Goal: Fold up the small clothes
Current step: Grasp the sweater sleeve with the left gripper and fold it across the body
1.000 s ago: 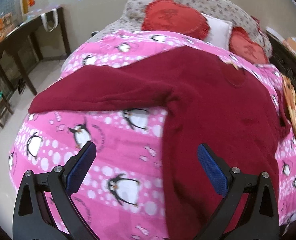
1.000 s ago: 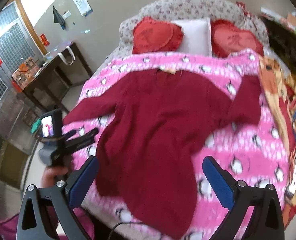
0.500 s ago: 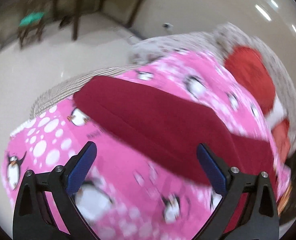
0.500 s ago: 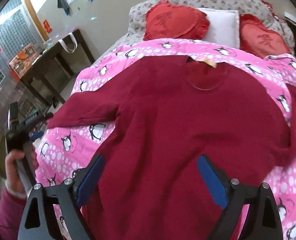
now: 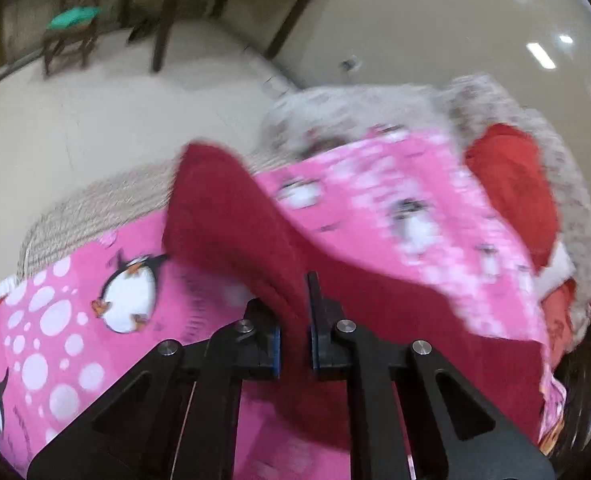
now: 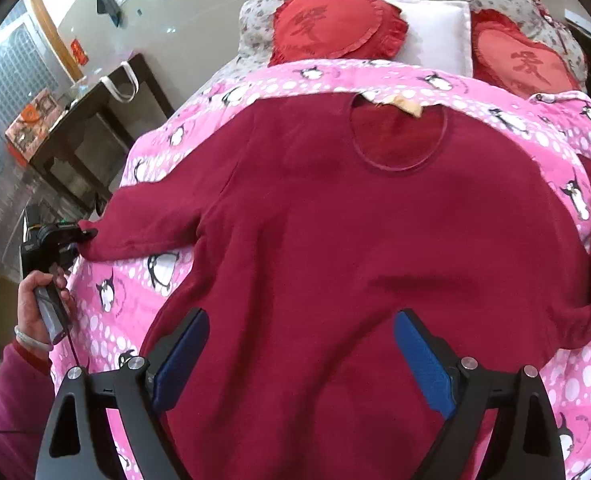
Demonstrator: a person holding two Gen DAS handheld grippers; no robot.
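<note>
A dark red long-sleeved sweater (image 6: 355,240) lies spread flat on a pink penguin blanket (image 6: 135,304), neck toward the pillows. My left gripper (image 5: 294,320) is shut on the cuff end of the sweater's left sleeve (image 5: 231,220) and lifts it a little off the blanket. In the right wrist view the left gripper (image 6: 81,235) shows at the sleeve end (image 6: 135,228). My right gripper (image 6: 299,352) is open and empty above the sweater's lower body.
Two red heart cushions (image 6: 335,24) and a white pillow (image 6: 435,36) lie at the bed's head. A dark table (image 6: 91,128) stands left of the bed, with a chair (image 5: 71,32) on the floor beyond the bed edge.
My left gripper moved to the sleeve end and shut on it. My right gripper moved in lower over the sweater's body and stays open.
</note>
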